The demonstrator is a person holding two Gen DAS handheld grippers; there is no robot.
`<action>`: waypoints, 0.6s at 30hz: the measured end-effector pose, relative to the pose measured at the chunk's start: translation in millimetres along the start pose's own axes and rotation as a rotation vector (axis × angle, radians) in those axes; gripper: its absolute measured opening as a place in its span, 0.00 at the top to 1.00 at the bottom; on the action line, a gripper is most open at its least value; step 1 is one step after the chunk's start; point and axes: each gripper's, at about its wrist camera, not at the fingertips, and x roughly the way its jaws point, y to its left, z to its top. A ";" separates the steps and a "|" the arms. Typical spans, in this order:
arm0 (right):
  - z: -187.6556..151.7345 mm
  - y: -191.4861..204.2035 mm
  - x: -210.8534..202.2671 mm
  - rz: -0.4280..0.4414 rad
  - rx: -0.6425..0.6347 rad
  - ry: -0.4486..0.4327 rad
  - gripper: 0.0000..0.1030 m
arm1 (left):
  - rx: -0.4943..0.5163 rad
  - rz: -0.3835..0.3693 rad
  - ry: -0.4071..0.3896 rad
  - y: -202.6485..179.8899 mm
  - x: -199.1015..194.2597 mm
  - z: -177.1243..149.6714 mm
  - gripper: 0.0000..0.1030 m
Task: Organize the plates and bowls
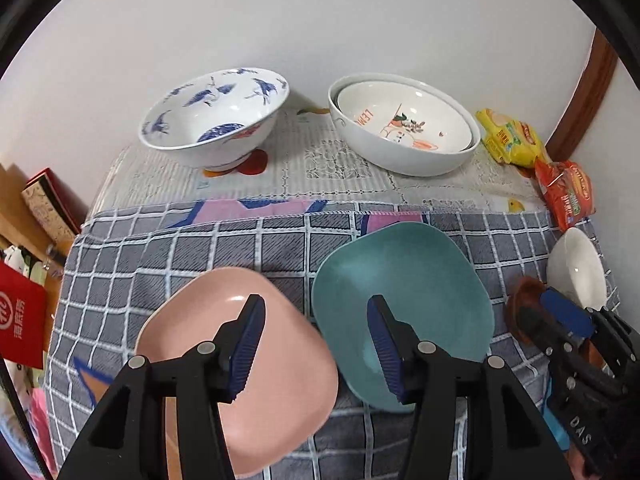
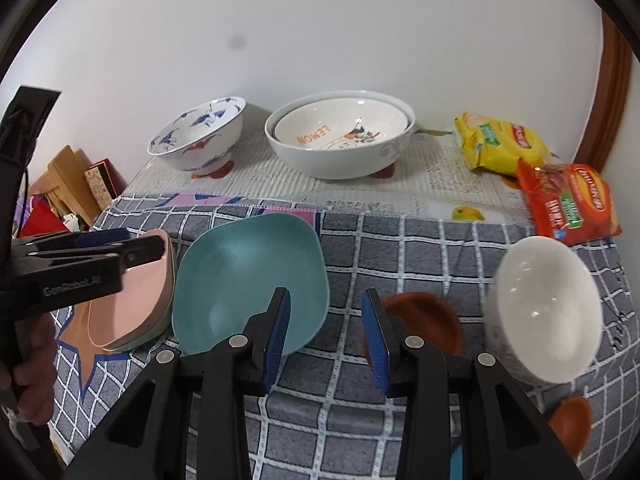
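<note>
A pink plate (image 1: 240, 364) lies at the front left of the checked cloth, on top of other plates (image 2: 132, 312). A teal plate (image 1: 404, 300) (image 2: 248, 276) lies beside it. My left gripper (image 1: 316, 344) is open, hovering above the gap between the pink and teal plates; it also shows in the right wrist view (image 2: 140, 248). My right gripper (image 2: 326, 340) is open and empty, above the cloth between the teal plate and a small brown dish (image 2: 424, 320). A white bowl (image 2: 548, 312) (image 1: 576, 272) sits at the right.
At the back stand a blue-and-white bird bowl (image 1: 216, 116) (image 2: 200, 136) and a white bowl nesting a "LEMON" bowl (image 1: 404, 128) (image 2: 340, 136). Yellow (image 2: 500, 148) and orange (image 2: 568, 204) snack packets lie at back right. Another brown dish (image 2: 572, 420) sits at the front right.
</note>
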 end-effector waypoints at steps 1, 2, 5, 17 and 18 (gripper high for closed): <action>0.6 0.3 3.7 0.005 0.000 0.006 0.63 | 0.000 -0.002 0.008 -0.2 6.3 3.1 0.51; 1.2 0.9 9.0 0.008 -0.004 0.015 0.63 | -0.002 -0.004 0.012 -0.1 9.2 4.7 0.51; 2.8 2.3 21.7 0.006 -0.010 0.032 0.63 | -0.001 -0.011 0.029 -2.6 23.1 10.4 0.51; 3.7 6.3 63.5 -0.001 -0.040 0.094 0.74 | 0.054 -0.010 0.091 -13.6 64.4 21.3 0.51; 3.9 6.9 66.3 -0.006 -0.043 0.102 0.77 | 0.052 -0.009 0.093 -13.1 66.9 21.5 0.52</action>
